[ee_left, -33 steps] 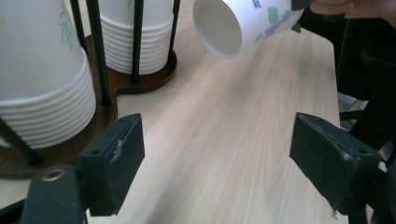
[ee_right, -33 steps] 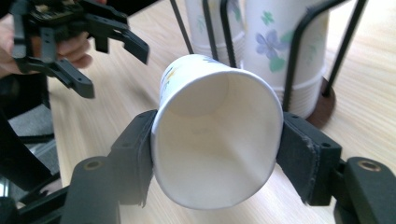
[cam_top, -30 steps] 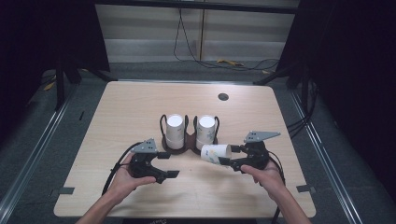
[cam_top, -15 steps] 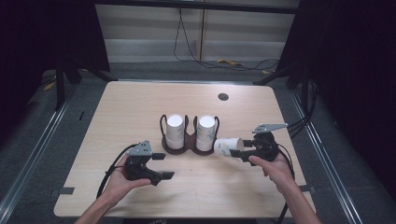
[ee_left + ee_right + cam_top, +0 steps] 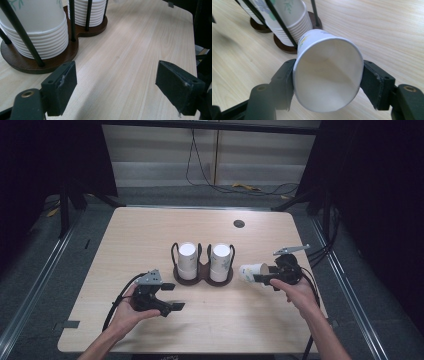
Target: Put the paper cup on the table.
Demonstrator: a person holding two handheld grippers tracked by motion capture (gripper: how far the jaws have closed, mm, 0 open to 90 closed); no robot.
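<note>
- Lying on its side between the right gripper's (image 5: 261, 276) jaws, a single paper cup (image 5: 327, 72) is clamped across its rim end, with its closed base pointing toward the holder; it hangs just above the table (image 5: 150, 235), just right of the cup holder (image 5: 202, 275).
- The cup looks very light and thin-walled, so I judge it will crush or go oval under a hard squeeze; the rolled rim is its stiffest part and the sensible place to grip, with only gentle pressure. Its smooth wall could slip if the grip loosens.
- The dark wooden holder carries two upright stacks of nested cups, a left stack (image 5: 187, 261) and a right stack (image 5: 220, 262), each caged by thin black rods.
- Nested cups tend to stick together, so pulling one may lift others.
- The left gripper (image 5: 170, 296) rests in the person's left hand (image 5: 131, 310) near the table's front, jaws spread wide with nothing between them.
</note>
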